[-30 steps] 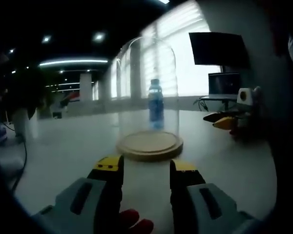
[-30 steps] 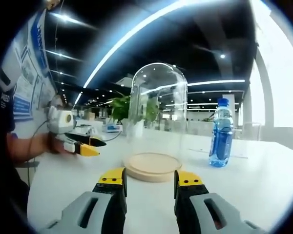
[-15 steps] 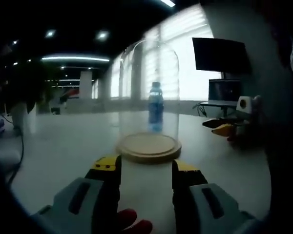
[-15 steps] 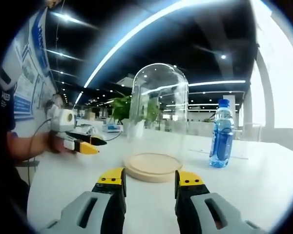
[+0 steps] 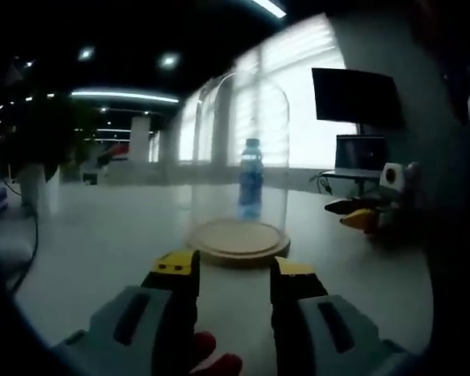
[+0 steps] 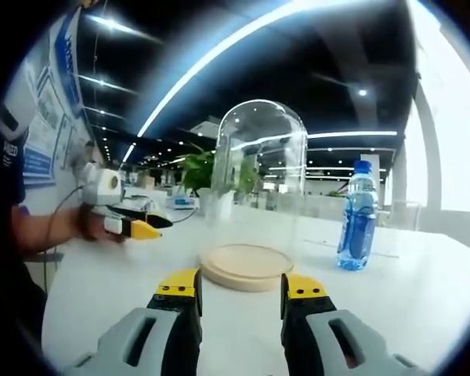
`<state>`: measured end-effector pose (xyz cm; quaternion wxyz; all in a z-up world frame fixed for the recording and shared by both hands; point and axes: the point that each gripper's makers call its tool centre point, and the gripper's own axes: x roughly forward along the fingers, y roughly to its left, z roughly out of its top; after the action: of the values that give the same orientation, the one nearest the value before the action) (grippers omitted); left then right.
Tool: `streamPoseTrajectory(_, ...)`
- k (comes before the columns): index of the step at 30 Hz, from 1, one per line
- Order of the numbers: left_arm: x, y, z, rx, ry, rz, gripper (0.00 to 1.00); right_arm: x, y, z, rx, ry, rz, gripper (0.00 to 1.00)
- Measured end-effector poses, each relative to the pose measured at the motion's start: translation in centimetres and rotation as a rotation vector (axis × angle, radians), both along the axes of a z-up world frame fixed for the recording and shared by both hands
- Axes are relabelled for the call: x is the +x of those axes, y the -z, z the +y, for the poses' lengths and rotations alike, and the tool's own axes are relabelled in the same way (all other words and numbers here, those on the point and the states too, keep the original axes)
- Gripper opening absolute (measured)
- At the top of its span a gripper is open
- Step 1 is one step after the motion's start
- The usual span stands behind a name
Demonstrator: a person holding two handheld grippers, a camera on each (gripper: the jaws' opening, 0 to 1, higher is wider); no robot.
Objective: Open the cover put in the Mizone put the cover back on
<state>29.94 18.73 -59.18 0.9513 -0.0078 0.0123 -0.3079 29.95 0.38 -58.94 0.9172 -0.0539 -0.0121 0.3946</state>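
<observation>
The right gripper (image 6: 239, 291) has its jaws apart and holds nothing. The left gripper (image 5: 233, 269) is the same, and it has crept a little closer over the last second. Both point at the glass cover (image 6: 260, 188), which sits on its round wooden base (image 6: 246, 266) on the white tabletop (image 6: 407, 305). The blue bottle (image 6: 356, 215) stands outside, near the base. Nothing has been touched, so lifting the cover comes first.
</observation>
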Motion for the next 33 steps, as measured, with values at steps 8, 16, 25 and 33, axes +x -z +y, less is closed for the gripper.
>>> streamPoseTrajectory(8,-0.23,0.29,-0.28,0.041,0.011,-0.010,0.16,-0.11,-0.34,0.07,-0.004,0.010,-0.018,0.33)
streamPoseTrajectory(16,-0.19,0.39,-0.28,0.032,0.013,0.007,0.23,-0.09,-0.33,0.12,0.009,0.017,-0.006,0.33)
streamPoseTrajectory(25,-0.14,0.27,-0.21,0.026,0.013,0.003,0.24,-0.22,-0.20,0.38,0.008,0.011,0.003,0.33)
streamPoseTrajectory(33,-0.03,0.03,0.06,-0.010,0.010,0.016,0.26,-0.27,-0.45,0.35,0.022,0.006,0.004,0.34)
